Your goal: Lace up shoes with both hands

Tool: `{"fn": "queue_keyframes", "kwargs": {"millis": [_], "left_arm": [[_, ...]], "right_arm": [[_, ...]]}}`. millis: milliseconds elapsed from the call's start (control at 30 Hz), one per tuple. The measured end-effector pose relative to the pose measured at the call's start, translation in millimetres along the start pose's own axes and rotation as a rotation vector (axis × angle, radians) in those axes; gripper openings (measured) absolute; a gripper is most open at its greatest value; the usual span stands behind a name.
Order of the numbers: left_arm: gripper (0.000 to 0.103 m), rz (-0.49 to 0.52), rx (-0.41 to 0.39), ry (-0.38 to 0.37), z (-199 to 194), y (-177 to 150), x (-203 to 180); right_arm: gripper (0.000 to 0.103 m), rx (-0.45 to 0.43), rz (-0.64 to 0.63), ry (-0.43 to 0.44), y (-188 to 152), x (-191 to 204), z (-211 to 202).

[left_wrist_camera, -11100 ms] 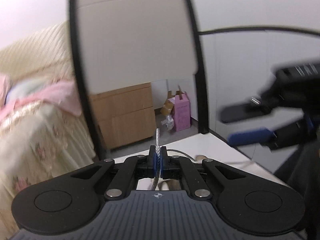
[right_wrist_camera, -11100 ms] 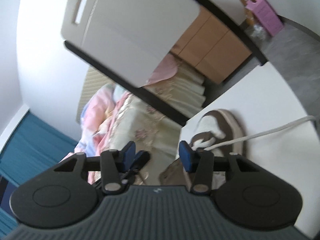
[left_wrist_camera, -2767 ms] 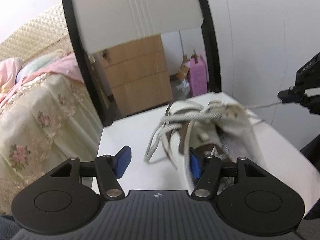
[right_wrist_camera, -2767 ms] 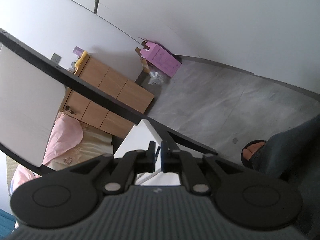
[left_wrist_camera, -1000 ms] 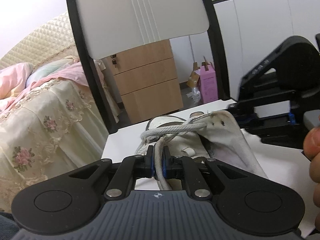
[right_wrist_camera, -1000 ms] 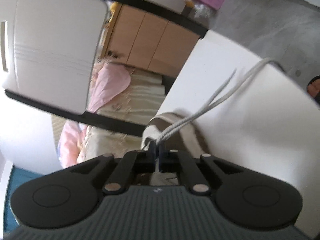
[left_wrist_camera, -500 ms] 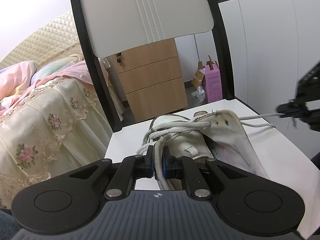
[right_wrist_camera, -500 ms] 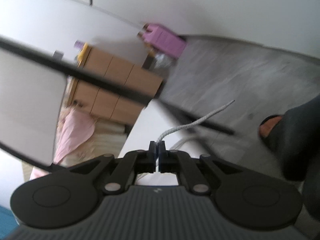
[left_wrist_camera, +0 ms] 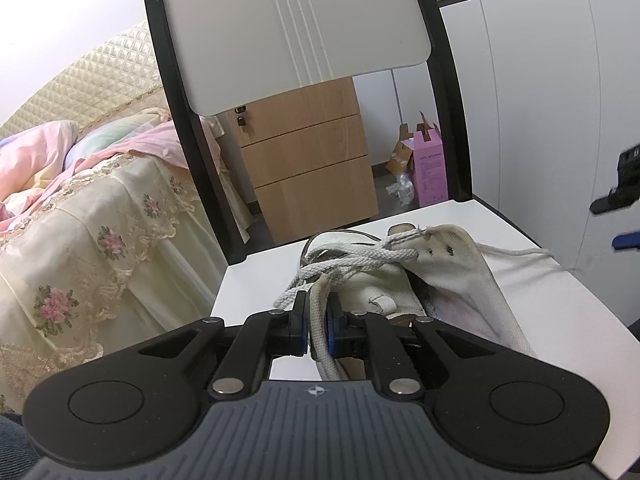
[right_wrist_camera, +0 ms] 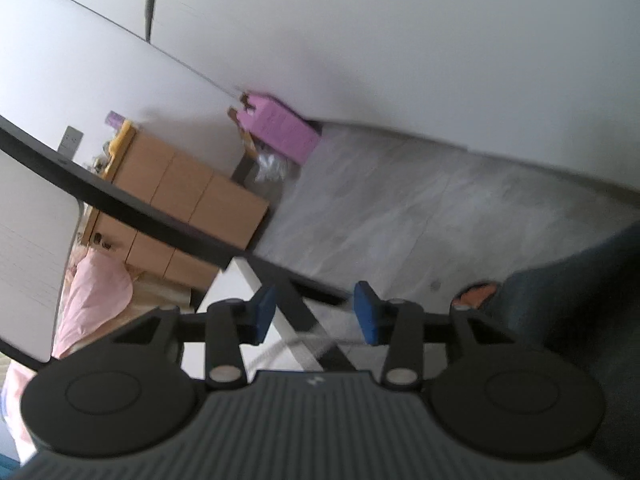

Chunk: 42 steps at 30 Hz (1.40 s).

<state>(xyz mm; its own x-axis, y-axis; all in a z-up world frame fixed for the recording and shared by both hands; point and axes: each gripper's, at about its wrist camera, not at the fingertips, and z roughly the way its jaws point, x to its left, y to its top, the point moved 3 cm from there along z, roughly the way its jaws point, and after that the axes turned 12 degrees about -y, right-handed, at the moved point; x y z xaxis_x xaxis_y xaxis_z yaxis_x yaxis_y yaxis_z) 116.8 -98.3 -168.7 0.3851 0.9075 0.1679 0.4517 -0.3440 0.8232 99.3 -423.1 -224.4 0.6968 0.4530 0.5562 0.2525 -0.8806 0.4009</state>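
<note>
Woven cloth lace (left_wrist_camera: 362, 259), matt canvas shoe (left_wrist_camera: 452, 280)

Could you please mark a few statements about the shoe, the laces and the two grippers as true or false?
1. The left gripper is clamped on a strand of the shoelace. True.
2. The right gripper has the lace pinched between its pads. False: its jaws are opening and nothing is pressed between them; a blurred strand only shows below them.
3. The shoe sits on the white chair seat. True.
4. The shoe lies on the bed. False: the bed is beside the chair, with bedding on it and no shoe.
5. A pink box stands on the floor beyond the wooden drawer unit. True.
</note>
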Motion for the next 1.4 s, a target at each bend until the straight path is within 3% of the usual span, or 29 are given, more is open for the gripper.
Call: {"fn": "queue_keyframes", "kwargs": {"millis": [100, 167, 267, 367, 500, 567, 667, 700, 1000, 1200, 1367, 1400], "left_arm": [[0.012, -0.001, 0.002, -0.003, 1, 0, 0], [0.012, -0.001, 0.005, -0.004, 2, 0, 0], [0.012, -0.003, 0.007, -0.009, 3, 1, 0], [0.012, -0.005, 0.003, -0.016, 2, 0, 0], [0.013, 0.001, 0.002, -0.016, 0, -1, 1], [0.013, 0.003, 0.002, -0.015, -1, -2, 1], [0.013, 0.003, 0.003, -0.015, -2, -2, 1], [0.013, 0.002, 0.004, -0.013, 1, 1, 1], [0.013, -0.006, 0.008, -0.009, 3, 3, 3], [0.013, -0.009, 0.01, -0.009, 3, 3, 3], [0.013, -0.027, 0.012, -0.018, 4, 4, 4], [0.013, -0.031, 0.012, -0.021, 4, 4, 4]], "right_arm": [[0.047, -0.03, -0.021, 0.043, -1, 9, -9], [0.05, 0.005, -0.012, 0.106, -7, 17, -10], [0.05, 0.226, 0.046, 0.269, -34, 32, 4], [0.05, 0.427, 0.055, 0.367, -71, 53, 16], [0.049, 0.512, 0.063, 0.353, -94, 65, 28], [0.046, 0.511, 0.105, 0.331, -95, 62, 34], [0.009, 0.486, 0.111, 0.325, -95, 62, 37], [0.003, 0.457, 0.096, 0.317, -93, 61, 35], [0.003, 0.282, 0.046, 0.253, -60, 46, 22], [0.004, 0.217, -0.1, 0.183, -50, 49, 23], [0.011, 0.235, -0.233, 0.171, -53, 58, 24], [0.023, 0.232, -0.239, 0.176, -51, 60, 22]]}}
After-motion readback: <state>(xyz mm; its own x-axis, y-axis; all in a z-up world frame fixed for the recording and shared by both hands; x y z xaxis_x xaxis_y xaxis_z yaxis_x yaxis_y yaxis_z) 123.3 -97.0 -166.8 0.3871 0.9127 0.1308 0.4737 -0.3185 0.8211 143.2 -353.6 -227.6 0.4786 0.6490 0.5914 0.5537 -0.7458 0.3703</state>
